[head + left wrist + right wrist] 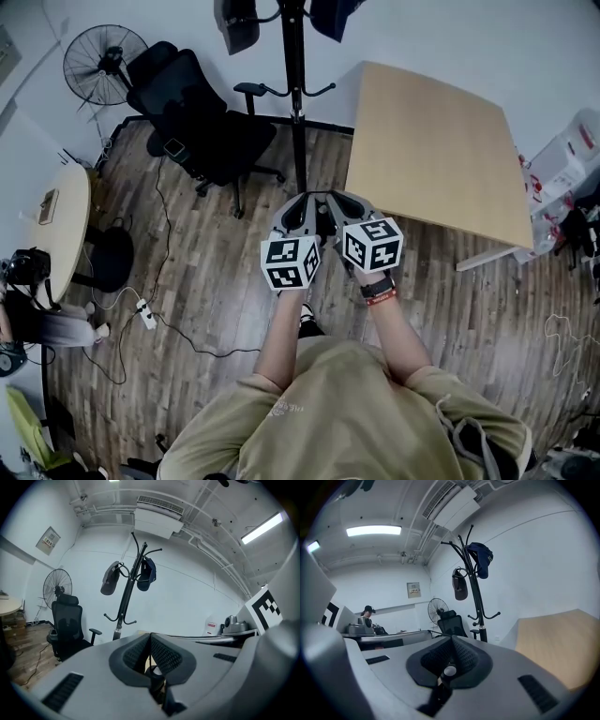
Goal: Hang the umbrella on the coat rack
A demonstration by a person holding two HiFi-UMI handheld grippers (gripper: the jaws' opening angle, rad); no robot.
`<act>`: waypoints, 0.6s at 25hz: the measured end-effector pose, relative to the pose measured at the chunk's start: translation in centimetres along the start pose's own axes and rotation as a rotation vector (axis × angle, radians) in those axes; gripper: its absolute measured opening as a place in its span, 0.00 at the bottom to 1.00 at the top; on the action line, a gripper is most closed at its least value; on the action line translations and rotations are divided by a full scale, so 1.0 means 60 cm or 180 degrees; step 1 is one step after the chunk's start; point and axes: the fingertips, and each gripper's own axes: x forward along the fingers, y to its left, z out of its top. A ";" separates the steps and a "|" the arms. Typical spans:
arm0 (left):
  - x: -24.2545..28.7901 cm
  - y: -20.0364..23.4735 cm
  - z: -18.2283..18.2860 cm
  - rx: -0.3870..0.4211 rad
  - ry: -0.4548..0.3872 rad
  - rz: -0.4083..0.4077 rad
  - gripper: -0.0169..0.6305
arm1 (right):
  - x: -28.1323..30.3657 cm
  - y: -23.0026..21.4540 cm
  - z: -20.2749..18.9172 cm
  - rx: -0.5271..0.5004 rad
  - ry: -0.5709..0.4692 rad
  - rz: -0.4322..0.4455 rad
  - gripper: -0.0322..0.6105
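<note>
The left gripper (150,638) and the right gripper (451,640) both have their jaws pressed together, empty. They face a coat rack (297,103) with a dark cap (481,557) hanging on it.

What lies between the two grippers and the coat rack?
Nothing stands there: both gripper views show the coat rack beyond the jaws with only open air before it.

I count two grippers in my hands, the left gripper (150,637) and the right gripper (451,639). They carry two marker cubes at mid-frame, the left cube (290,262) and the right cube (372,244). One coat rack (298,103) stands at top centre with two dark caps on it, the left cap (237,23) and the right cap (330,14). There are two desks: one rectangular desk (441,150) at upper right and one round desk (66,225) at the left edge. One office chair (192,117) and one fan (103,61) are at upper left. One power strip (146,314) lies on the floor (216,300).
</note>
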 end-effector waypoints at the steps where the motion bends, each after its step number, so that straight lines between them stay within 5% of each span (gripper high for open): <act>1: 0.013 0.012 0.003 0.0005 0.0009 0.0001 0.07 | 0.018 -0.005 0.004 0.0005 0.0000 0.0000 0.07; 15: 0.211 0.170 0.042 -0.0053 0.0083 -0.0042 0.07 | 0.264 -0.093 0.057 -0.0027 0.0117 -0.0014 0.07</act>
